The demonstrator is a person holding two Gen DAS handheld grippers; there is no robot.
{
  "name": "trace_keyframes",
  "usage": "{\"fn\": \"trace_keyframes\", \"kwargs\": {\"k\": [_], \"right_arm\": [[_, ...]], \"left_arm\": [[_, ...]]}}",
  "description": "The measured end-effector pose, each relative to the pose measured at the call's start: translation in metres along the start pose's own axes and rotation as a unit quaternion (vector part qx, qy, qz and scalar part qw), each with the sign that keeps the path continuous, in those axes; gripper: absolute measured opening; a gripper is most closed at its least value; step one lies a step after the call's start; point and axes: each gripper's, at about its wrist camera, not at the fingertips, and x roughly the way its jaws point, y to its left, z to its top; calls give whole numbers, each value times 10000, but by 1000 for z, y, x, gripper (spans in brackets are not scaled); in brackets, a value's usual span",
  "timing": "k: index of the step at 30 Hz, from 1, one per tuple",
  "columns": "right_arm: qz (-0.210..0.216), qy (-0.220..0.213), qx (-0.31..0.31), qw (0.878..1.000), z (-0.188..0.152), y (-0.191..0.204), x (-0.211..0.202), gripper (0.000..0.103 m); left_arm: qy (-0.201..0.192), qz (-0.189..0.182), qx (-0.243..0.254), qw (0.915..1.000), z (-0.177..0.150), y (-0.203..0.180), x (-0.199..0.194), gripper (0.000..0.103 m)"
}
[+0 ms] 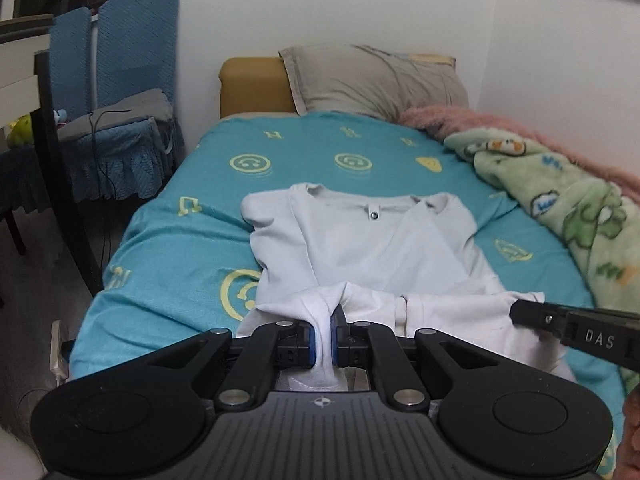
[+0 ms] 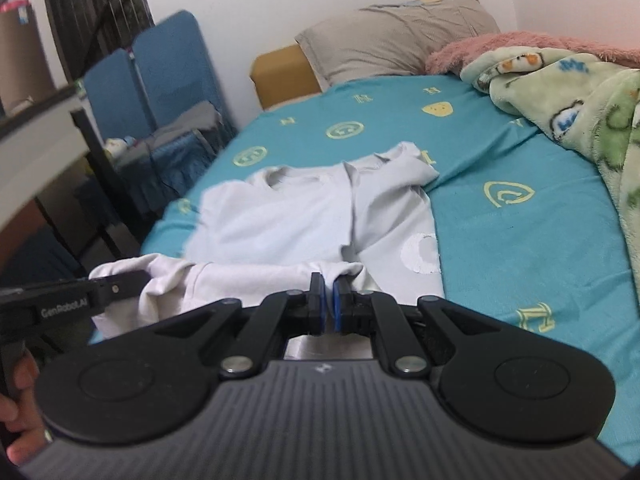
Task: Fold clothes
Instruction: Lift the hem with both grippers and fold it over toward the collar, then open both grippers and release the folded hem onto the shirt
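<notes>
Both grippers are pointing down at the bed, left gripper and right gripper each pinching the white cotton shirt's hem, probably lifted.

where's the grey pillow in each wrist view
Left wrist view: the grey pillow is at top centre, leaning on the wall at the head of the bed, above the white shirt.
Right wrist view: the pillow is at top, right of centre.
Shared landmark: the pink blanket, just right of the pillow in both.
</notes>
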Motion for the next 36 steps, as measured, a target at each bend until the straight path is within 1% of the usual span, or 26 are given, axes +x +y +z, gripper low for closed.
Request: {"fn": "trace_keyframes", "kwargs": {"k": [3, 6, 10, 12, 14, 15, 16, 17, 18, 19, 20, 21, 22, 24, 26, 28, 30, 31, 33, 36], "right_arm": [[-107, 62, 148, 9998, -1, -7, 20, 8], [-207, 180, 32, 9996, -8, -10, 37, 8], [-285, 228, -68, 9993, -11, -8, 42, 9], [-298, 227, -73, 9993, -9, -6, 40, 9], [-279, 237, -31, 9993, -7, -6, 35, 11], [-278, 250, -8, 9993, -6, -6, 32, 11], [-272, 253, 14, 9993, -5, -6, 29, 15], [-259, 243, 37, 9994, -5, -6, 24, 28], [-245, 203, 68, 9995, -4, -5, 18, 36], [-231, 123, 110, 9996, -3, -5, 9, 56], [-216, 43, 153, 9996, -3, -4, 1, 71], [-180, -27, 236, 9996, -3, -4, -8, 73], [-99, -51, 407, 9991, -2, -5, -17, 72], [71, 50, 928, 9956, -3, -13, -32, 71], [140, 217, 1524, 9880, -9, -22, -48, 72], [236, 424, 1969, 9792, -16, -28, -61, 72], [396, 595, 2403, 9681, -25, -32, -71, 72], [488, 672, 2623, 9614, -30, -34, -76, 73], [671, 825, 3056, 9462, -41, -38, -84, 73], [1021, 1092, 3753, 9148, -61, -41, -85, 73]], "left_arm": [[232, -19, -88, 9997, -5, 5, 27, 8], [355, -34, -116, 9993, -10, 10, 44, 12], [366, -31, -29, 9993, -11, 9, 47, 15], [337, -29, 36, 9994, -12, 6, 40, 27], [234, 25, 125, 9996, -13, 1, 29, 55], [158, 78, 180, 9997, -14, -3, 23, 61], [69, 133, 239, 9996, -15, -5, 16, 71], [4, 141, 278, 9995, -16, -7, 8, 78], [-60, 147, 315, 9994, -16, -9, 0, 79], [-91, 122, 312, 9994, -17, -9, -9, 81], [-105, 97, 290, 9995, -17, -9, -19, 82], [-110, 79, 252, 9996, -18, -9, -27, 82], [-92, 59, 200, 9997, -18, -8, -36, 83], [4, 47, 110, 9999, -20, -7, -52, 85], [152, 61, 32, 9999, -23, -6, -66, 86], [300, 76, -47, 9995, -26, -4, -81, 87], [466, 80, -201, 9987, -29, -1, -90, 88], [555, 2, -352, 9978, -32, 1, -94, 88], [733, -156, -655, 9950, -37, 7, -101, 88], [957, -413, -1024, 9893, -46, 13, -105, 88]]}}
